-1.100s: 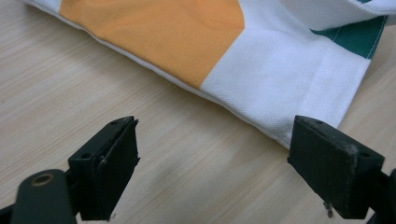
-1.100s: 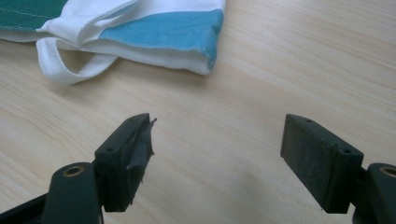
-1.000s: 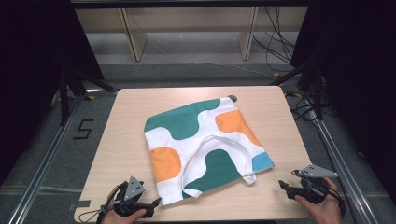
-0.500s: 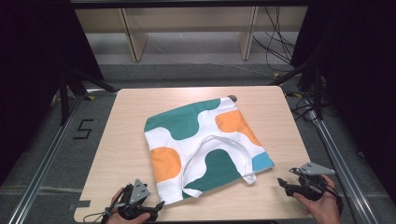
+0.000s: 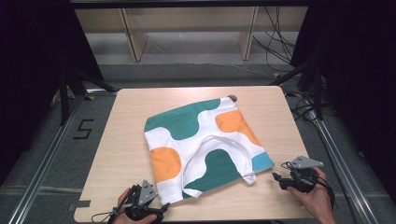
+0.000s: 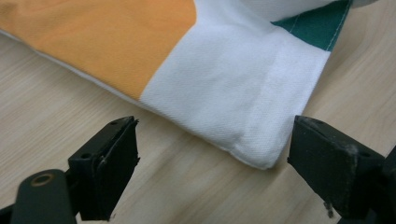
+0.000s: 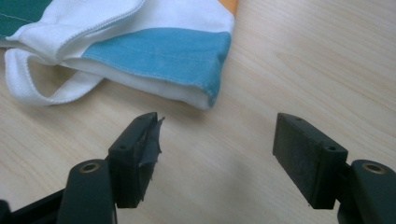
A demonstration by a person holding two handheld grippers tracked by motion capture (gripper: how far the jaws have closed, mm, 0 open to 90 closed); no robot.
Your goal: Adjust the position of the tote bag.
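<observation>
A cloth tote bag (image 5: 205,140) with green, orange, white and blue patches lies flat on the wooden table (image 5: 126,121). At the table's near left edge, my left gripper (image 5: 161,206) is open. The bag's white near corner (image 6: 261,149) reaches in between its jaws without touching the pads. My right gripper (image 5: 278,179) is open at the near right. Its jaws have just been closing a little, with bare wood between them. The bag's blue corner (image 7: 163,51) lies just ahead of them, and a white strap (image 7: 28,88) loops out beside it.
A small dark round object (image 5: 232,98) peeks out at the bag's far corner. Beyond the table stand wooden shelf legs (image 5: 132,39), with cables (image 5: 275,42) on the floor. Metal rails (image 5: 46,158) run along both sides, and a "5" (image 5: 83,129) is marked on the floor at the left.
The left gripper has slid right toward the bag's white corner. The right gripper has shifted left toward the blue corner. The bag has not moved.
</observation>
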